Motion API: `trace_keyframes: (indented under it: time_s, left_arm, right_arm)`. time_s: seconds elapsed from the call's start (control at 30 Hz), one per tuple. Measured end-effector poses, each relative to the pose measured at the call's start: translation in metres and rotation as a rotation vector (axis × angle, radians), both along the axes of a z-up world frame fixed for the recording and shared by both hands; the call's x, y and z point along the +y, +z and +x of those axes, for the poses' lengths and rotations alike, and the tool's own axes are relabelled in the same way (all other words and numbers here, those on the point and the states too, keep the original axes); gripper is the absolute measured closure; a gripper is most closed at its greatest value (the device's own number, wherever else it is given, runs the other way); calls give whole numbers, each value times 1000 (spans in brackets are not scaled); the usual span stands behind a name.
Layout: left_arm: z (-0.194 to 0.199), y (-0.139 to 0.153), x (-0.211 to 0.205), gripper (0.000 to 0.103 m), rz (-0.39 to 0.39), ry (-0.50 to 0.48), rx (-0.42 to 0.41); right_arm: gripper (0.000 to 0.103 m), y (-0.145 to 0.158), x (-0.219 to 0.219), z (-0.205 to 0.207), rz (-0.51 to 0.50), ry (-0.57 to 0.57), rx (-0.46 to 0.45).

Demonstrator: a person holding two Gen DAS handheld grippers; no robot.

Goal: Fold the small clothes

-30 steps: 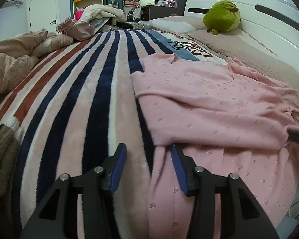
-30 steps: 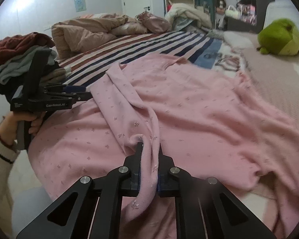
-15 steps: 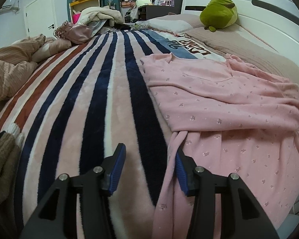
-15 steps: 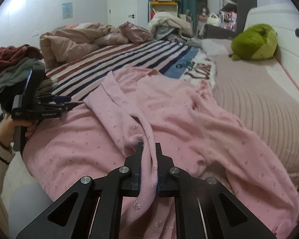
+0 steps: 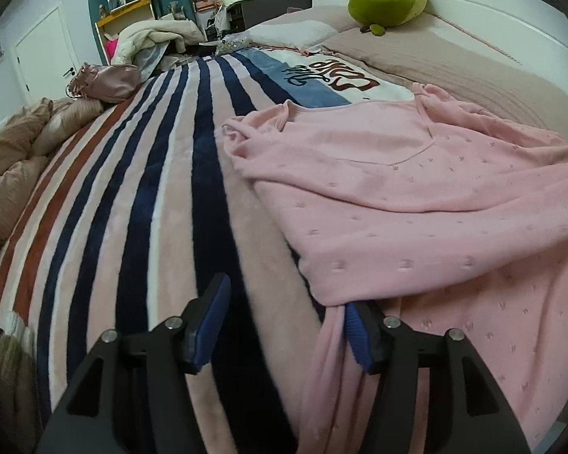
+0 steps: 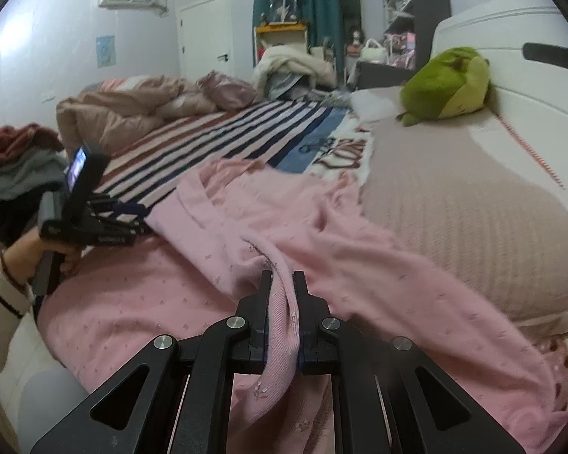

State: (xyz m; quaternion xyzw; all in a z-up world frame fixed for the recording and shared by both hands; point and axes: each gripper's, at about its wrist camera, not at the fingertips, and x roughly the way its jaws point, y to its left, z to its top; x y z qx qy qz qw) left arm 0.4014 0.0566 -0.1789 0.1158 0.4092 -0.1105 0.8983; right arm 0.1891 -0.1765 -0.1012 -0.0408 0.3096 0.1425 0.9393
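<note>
Pale pink knit garment (image 5: 416, 204) dotted with small darker sprigs. Fleece blanket (image 5: 140, 204) striped navy, white, pink, rust. Plush toy (image 6: 447, 83) green. Tool pads (image 5: 212, 321) blue.

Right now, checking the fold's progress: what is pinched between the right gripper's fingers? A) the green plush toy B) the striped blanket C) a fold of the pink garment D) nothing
C: in the right wrist view the right gripper is shut on a bunched strip of the pink garment, which runs through its jaws and hangs below them.
</note>
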Motion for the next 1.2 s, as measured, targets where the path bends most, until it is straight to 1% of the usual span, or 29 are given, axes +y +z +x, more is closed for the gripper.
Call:
trace_keyframes:
  time_s: [0.13, 0.2, 0.3, 0.47, 0.5, 0.57, 0.6, 0.63, 0.67, 0.7, 0.73, 0.83, 0.9, 0.97, 1.03, 1.1, 1.2]
  left_arm:
    - [3, 1, -2, 46, 0, 29, -20]
    - [1, 4, -1, 46, 37, 70, -57]
    - [-4, 16, 6, 45, 82, 149, -143]
    - [-18, 37, 30, 35, 94, 265, -258]
    - [-20, 41, 34, 33, 108, 291, -286]
    - [-22, 43, 38, 25, 149, 313, -300]
    - [-21, 41, 39, 23, 169, 318, -294]
    - [-18, 38, 43, 20, 175, 321, -268]
    - [-14, 32, 46, 18, 173, 320, -224]
    - [-8, 23, 53, 18, 148, 303, -147]
    - [-5, 17, 56, 18, 124, 287, -111]
    - [-5, 6, 64, 18, 61, 258, -60]
    - [-8, 4, 62, 18, 28, 218, -52]
    - [-9, 5, 54, 18, 11, 178, -55]
    - [-10, 7, 46, 18, 3, 145, -52]
    - [-9, 7, 36, 18, 1, 114, -46]
    - [-15, 6, 22, 18, 22, 90, -46]
  right_arm:
    - [99, 11, -7, -9, 24, -13, -56]
    - [100, 16, -8, -12, 24, -14, -74]
    - [100, 19, -7, -15, 42, -1, -83]
    - [100, 24, -5, -17, 68, 26, -97]
    - [100, 25, -3, -17, 82, 46, -92]
    - [100, 22, 4, -15, 81, 71, -82]
    - [100, 20, 8, -14, 70, 82, -77]
    - [100, 16, 12, -11, 66, 99, -61]
    - [100, 11, 17, -8, 68, 123, -27]
    - [100, 6, 18, -7, 69, 133, -6]
    - [100, 0, 21, -4, 67, 142, 30]
    - [100, -16, 17, 1, 75, 132, 95]
    - [100, -15, 6, -4, 90, 94, 81]
    - [100, -5, -10, -10, 107, 42, 40]
    - [100, 5, -21, -15, 102, 4, 10]
    - [100, 13, -29, -19, 96, -15, -11]
    - [100, 19, -34, -27, 102, -23, -23]
